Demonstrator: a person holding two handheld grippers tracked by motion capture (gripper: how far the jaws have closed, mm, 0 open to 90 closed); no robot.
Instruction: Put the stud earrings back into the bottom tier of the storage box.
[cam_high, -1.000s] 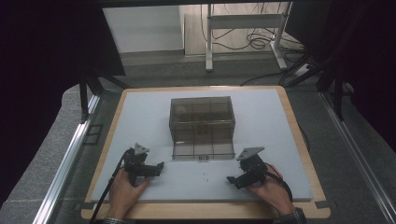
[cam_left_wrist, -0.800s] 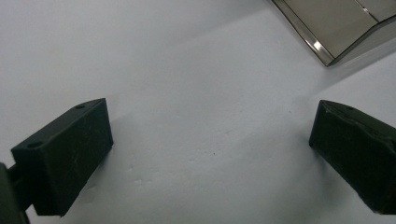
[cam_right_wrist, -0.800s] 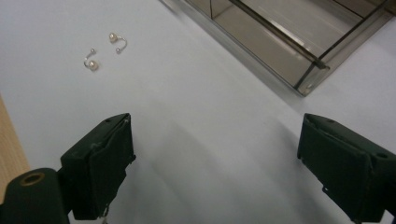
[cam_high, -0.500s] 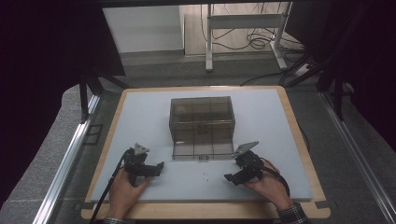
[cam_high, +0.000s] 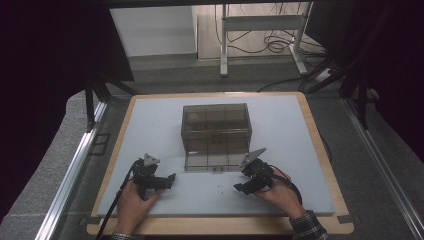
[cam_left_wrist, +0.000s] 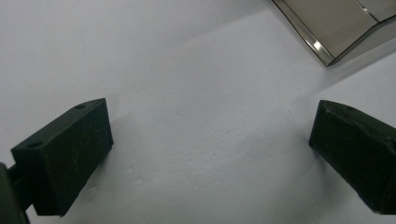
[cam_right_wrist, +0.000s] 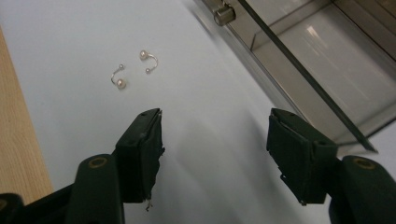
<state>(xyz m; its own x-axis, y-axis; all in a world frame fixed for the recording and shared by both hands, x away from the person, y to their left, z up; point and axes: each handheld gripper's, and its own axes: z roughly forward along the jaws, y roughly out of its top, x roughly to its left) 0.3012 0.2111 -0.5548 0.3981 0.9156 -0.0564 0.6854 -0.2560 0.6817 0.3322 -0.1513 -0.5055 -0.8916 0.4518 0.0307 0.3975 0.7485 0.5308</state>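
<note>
A smoked clear box (cam_high: 216, 127) stands mid-table with its front drawer (cam_high: 215, 161) pulled out. Two small pearl earrings (cam_high: 219, 189) lie on the white mat just in front of the drawer; the right gripper view shows them as curved wires with pearl ends (cam_right_wrist: 148, 60) (cam_right_wrist: 118, 78). My right gripper (cam_high: 239, 188) is open, low over the mat right of the earrings, its jaws pointing left toward them. In the right gripper view (cam_right_wrist: 212, 140) the drawer edge (cam_right_wrist: 299, 70) runs at the right. My left gripper (cam_high: 171, 178) is open over bare mat, left of the earrings.
The white mat (cam_high: 300, 150) sits on a wooden board (cam_high: 225, 227) with the edge near my hands. A drawer corner (cam_left_wrist: 336, 32) shows top right in the left gripper view. Table legs and cables (cam_high: 270, 40) are on the floor behind.
My right gripper has moved left and slightly forward, toward the earrings in front of the drawer. The left gripper has stayed in place.
</note>
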